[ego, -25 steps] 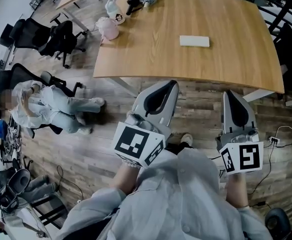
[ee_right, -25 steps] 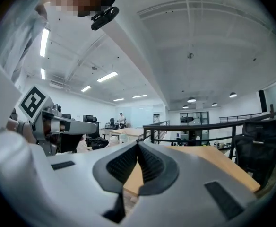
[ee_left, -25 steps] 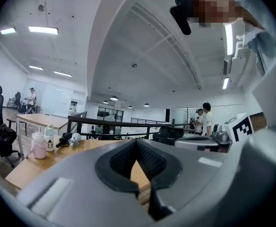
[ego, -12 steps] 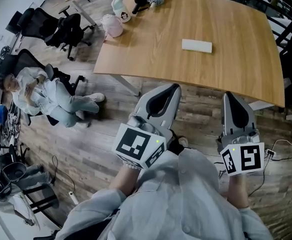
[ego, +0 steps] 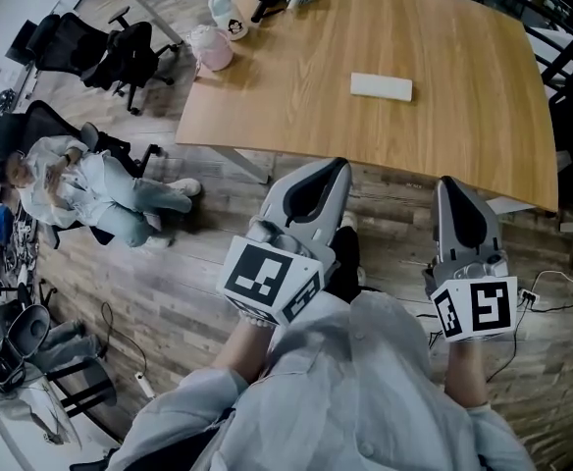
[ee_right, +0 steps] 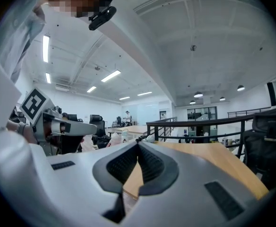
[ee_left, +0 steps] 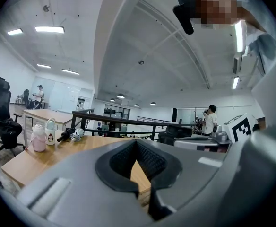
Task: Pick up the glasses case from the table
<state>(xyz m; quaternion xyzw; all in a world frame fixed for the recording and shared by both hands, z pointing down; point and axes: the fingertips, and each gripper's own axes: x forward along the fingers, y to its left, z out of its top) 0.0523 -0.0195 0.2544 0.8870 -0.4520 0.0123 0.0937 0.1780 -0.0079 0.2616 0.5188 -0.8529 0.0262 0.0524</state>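
**White case lies mid-worktop; 2 tools pressed together, empty**

Light-brown wood makes up the broad worktop (ego: 463,116) across the far part of the head view. The white, flat, rectangular glasses case (ego: 381,86) lies on it alone, about midway across, with bare wood all round it.

The grey left tool (ego: 341,165), with its black-and-white marker cube, points at the worktop from the near side, over the wood-plank floor (ego: 198,292). In the left gripper view the left tool (ee_left: 137,144) has its jaws pressed together with nothing between them.

The grey right tool (ego: 450,181) is held to its right, also on the near side of the worktop's edge. The right gripper view shows the right tool (ee_right: 138,143) with its jaws pressed together and empty too. Both tools are well apart from the case.

At the worktop's far left corner stand a pale pink bottle (ego: 211,47) and a white cup (ego: 226,15). Left of the worktop are black office chairs (ego: 80,42) and a seated person in light clothes (ego: 90,184).
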